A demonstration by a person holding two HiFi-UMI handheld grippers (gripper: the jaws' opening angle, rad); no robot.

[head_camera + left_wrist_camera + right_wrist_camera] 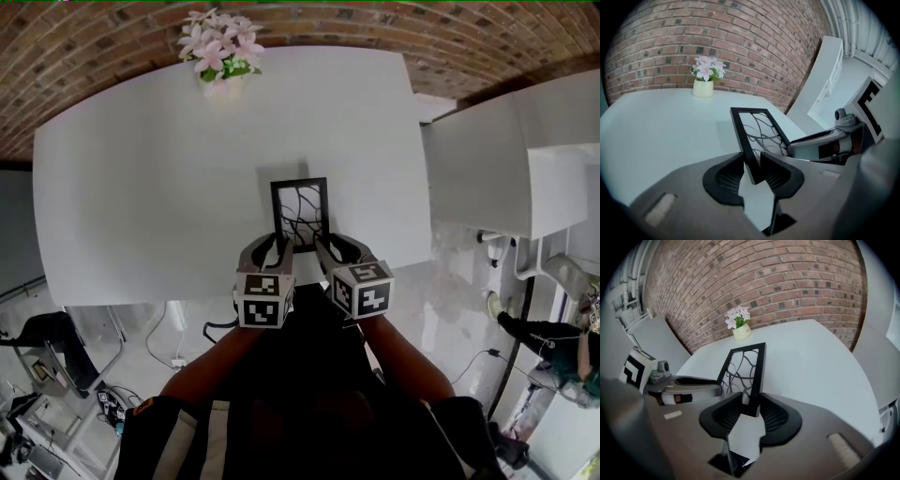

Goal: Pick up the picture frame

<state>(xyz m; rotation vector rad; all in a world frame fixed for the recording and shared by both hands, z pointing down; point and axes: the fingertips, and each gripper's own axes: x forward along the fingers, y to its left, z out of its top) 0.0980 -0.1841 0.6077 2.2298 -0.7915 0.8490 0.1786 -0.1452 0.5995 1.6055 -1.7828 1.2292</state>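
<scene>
Left tool (752, 159), right tool (750, 399): grey, black pads (726, 180) (checker-marked cubes (262, 302)).

The frame (300, 214) is seen as smooth, dull black, and the table (141, 187) as a smooth, matt white surface, backed by a wall (375, 28) of rough red brick. The left gripper (752, 161) and right gripper (751, 401) are made of matt grey plastic, with black ribbed pads (727, 177). The floor (450, 281) is shown pale and glossy.

A red brick wall (309, 19) runs along the far side behind a white rectangular table (141, 187). A glossy pale floor (450, 309) lies near, with a white counter (487, 159) at right.
</scene>
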